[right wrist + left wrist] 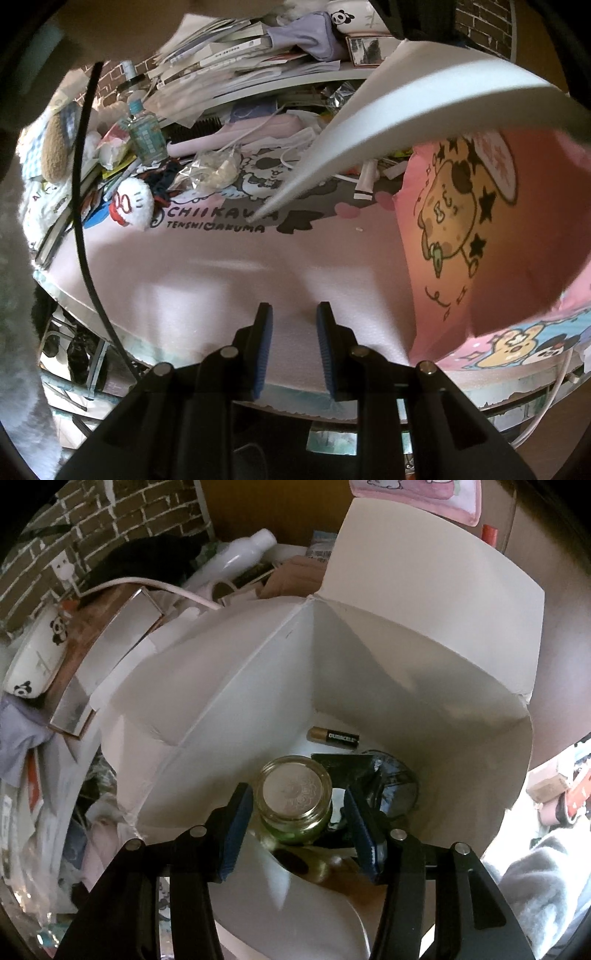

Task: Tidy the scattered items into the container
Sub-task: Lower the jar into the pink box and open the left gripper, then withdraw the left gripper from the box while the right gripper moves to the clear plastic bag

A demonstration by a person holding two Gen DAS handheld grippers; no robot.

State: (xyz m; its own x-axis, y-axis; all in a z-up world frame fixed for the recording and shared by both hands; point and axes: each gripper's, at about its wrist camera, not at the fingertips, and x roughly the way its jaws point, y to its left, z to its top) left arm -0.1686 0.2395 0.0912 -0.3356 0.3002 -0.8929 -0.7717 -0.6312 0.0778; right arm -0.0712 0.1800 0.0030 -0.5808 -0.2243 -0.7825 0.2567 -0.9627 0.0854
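Two grippers are mine to run here, and nearest my left wrist camera the left gripper (295, 830) hangs inside the white box (406, 686) with its jaws apart on either side of a small glass jar (293, 797); I see a gap at each pad, so I judge the jar is just set down rather than gripped; beyond it a dark round object (397, 788) lies against the box wall, too dim to name, and past that a battery (334, 737) rests on the box floor. On the other side, the right gripper (294, 347) hovers empty, jaws part open, over the bare near edge of the pink mat (221, 266) on the bench; the box's pink printed outside (461, 229) stands just to its right; further off, at the far edge of the bench, clutter waits: a plush toy (133, 204), a clear bottle (146, 134). The placing step looks about done; next I would lift the left gripper straight up clear of the flaps, then send the right one toward the plush.
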